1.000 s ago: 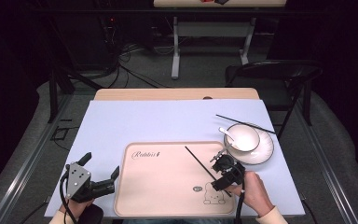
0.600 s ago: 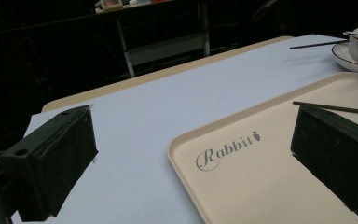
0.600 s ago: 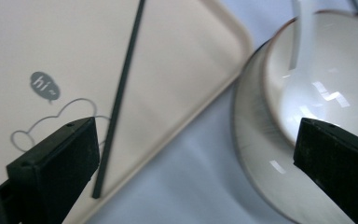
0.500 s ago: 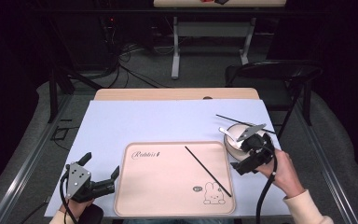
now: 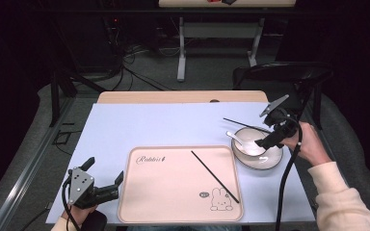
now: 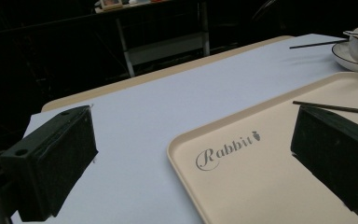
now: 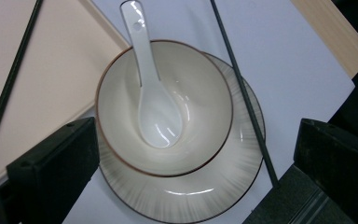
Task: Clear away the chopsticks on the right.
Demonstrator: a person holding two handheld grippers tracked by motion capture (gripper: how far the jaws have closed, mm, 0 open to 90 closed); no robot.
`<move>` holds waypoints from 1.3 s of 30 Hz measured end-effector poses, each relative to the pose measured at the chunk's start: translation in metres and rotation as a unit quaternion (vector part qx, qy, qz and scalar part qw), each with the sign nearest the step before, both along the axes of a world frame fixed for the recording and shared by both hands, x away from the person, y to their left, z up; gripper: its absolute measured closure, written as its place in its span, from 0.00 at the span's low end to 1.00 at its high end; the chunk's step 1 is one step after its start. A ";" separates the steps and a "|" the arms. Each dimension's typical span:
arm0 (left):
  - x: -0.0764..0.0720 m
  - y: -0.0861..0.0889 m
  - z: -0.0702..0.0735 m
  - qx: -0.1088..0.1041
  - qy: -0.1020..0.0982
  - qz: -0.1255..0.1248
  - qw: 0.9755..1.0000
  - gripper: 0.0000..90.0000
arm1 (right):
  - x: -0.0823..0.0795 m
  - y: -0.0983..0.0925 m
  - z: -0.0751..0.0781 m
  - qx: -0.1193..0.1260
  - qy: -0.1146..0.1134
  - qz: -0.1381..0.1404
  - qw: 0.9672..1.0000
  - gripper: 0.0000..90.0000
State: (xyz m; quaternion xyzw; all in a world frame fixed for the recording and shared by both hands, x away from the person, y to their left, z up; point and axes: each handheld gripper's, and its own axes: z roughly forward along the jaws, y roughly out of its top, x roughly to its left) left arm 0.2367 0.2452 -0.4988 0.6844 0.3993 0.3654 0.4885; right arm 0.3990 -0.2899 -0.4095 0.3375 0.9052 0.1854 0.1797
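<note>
Above the white ceramic bowl hangs the right gripper, its two black jaws spread as wide as they go with nothing between them; they have just been opening. From the right gripper view the jaws stand to either side of the bowl, clear of its brown-edged rim. That bowl sits on a white saucer with a dark rim, near the right edge of the pale lilac table mat. A white ceramic soup spoon lies in the bowl, its scoop at the bottom and its handle leaning over the rim toward the tray. One thin black chopstick lies across the saucer's far rim, just beside the bowl, its end reaching out over the mat toward the table's wooden corner.

Just left of the saucer lies the pale pink rectangular tray with rounded corners, printed with the word Rabbit and a small rabbit drawing. A second thin black chopstick lies slantwise on the tray's right half, wholly inside its raised edge. The rest of the tray is bare, and the mat beyond it is open up to the far wooden edge of the table.

At the near left corner the left gripper rests low, just off the tray's left edge. Its jaws are wide apart and hold nothing; in the left gripper view they frame the tray's corner and the bare mat.
</note>
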 end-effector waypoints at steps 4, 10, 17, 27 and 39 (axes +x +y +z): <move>0.000 0.000 0.000 0.000 0.000 0.000 1.000 0.00 | 0.023 -0.008 0.000 -0.003 0.011 -0.002 1.000 0.00; 0.000 0.000 0.000 0.001 0.001 0.000 1.000 0.00 | 0.050 -0.014 -0.004 -0.002 0.030 0.000 1.000 0.00; 0.000 0.000 0.000 0.001 0.000 -0.001 1.000 0.00 | 0.077 -0.016 -0.020 -0.058 0.046 -0.002 0.997 0.17; 0.001 0.000 0.000 0.002 0.001 -0.001 1.000 0.00 | 0.100 -0.018 -0.048 -0.106 0.073 0.011 0.992 0.53; 0.000 0.000 0.000 -0.002 0.002 0.002 1.000 0.00 | 0.112 -0.013 -0.070 -0.130 0.097 0.034 0.986 0.85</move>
